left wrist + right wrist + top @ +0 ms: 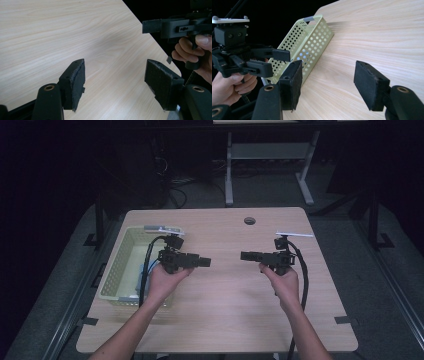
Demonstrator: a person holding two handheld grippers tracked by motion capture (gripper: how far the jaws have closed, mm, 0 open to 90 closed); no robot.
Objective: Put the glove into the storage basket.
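Basket of pale green perforated metal sits at the left edge of the desk, its long side running along that edge. Something pale blue and white lies inside it, too small in the high view to identify. A grey strip runs along its far rim, and in the right gripper view the basket shows a grey handle at its far end and rows of round holes in its side wall.

Just right of the basket, the left hand-held gripper is held above the wood, pointing across the desk toward the other one. Its black cable arcs back over the basket's near corner. In the left gripper view its two padded jaws stand well apart with nothing between them but bare desk surface.

The right hand-held gripper faces it from the right half of the desk, and the two tips are near each other but apart over the middle. In the right gripper view its jaws also stand wide, with only wood grain seen between the pads.

A small dark round hole lies in the desk near the far edge. Beyond the desk, the grey legs of another table stand on the dark floor.
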